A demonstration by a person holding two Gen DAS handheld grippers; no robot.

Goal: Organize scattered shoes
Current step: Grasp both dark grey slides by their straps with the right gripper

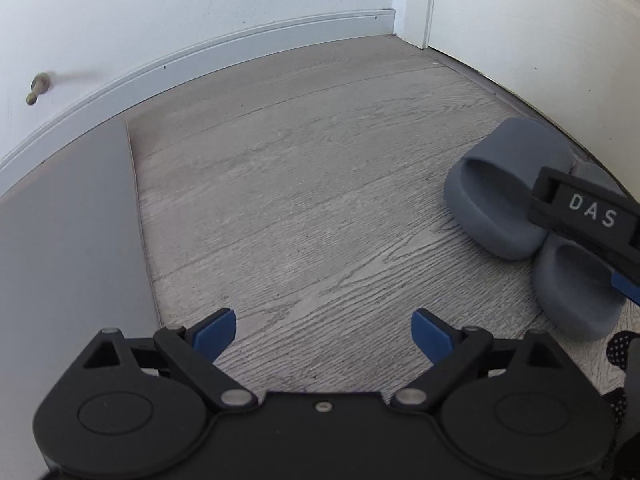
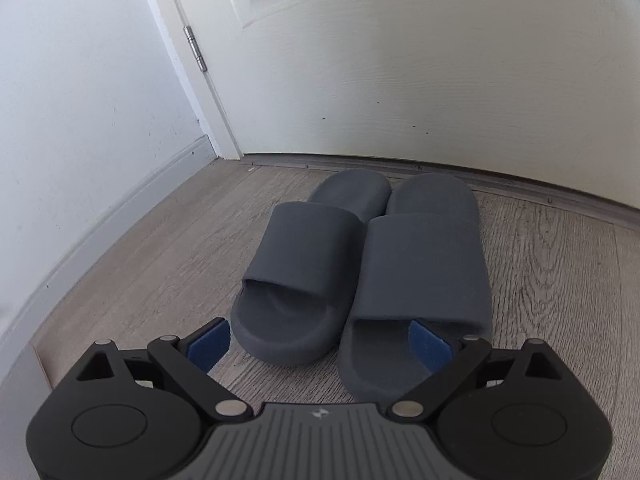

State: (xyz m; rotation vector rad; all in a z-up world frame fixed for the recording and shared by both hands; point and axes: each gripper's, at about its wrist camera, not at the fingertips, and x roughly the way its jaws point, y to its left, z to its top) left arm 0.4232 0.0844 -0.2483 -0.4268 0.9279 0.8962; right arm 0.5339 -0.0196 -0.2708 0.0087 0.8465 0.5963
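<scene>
The left gripper (image 1: 324, 334) hangs empty, jaws apart, over bare floor (image 1: 300, 184). Right of it, by the door (image 2: 400, 80), two grey slides (image 2: 304, 280) lie paired and touching. The right gripper (image 2: 320, 342) is also apart and empty, so the tidying looks done.

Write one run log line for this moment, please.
left gripper: open, empty | right gripper: open, empty | gray slides: paired by door

Two grey slides (image 2: 352, 264) side by side by door (image 2: 420, 60), right claw (image 2: 320, 340) open above heels.
</scene>
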